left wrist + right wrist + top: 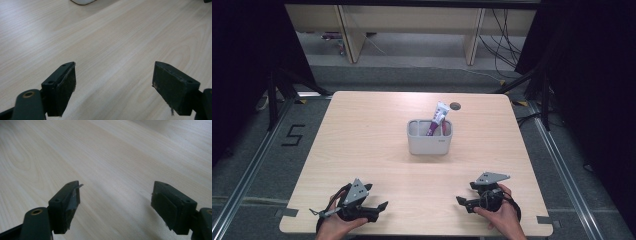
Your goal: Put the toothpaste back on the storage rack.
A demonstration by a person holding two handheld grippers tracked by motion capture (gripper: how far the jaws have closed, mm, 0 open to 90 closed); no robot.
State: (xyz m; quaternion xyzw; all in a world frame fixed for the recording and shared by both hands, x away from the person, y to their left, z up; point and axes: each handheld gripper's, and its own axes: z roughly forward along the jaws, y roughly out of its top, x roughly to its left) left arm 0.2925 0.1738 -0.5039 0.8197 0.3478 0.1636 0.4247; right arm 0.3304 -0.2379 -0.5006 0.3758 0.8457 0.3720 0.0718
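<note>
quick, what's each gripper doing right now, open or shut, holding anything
Left gripper: open, holding nothing, low over the bare table.
Right gripper: open, holding nothing, also over bare table.

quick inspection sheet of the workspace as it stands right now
surface: light wooden table, with a dark round hole near the far edge
job's things: grey holder mid-table; toothpaste tube standing tilted in its right compartment
clutter: nothing seen
grippers: left gripper and right gripper both open, holding nothing, near the front edge, apart from the holder
cables: black cables on the floor beyond the table
surroundings: wooden furniture behind; a "5" marked on the floor, left
</note>
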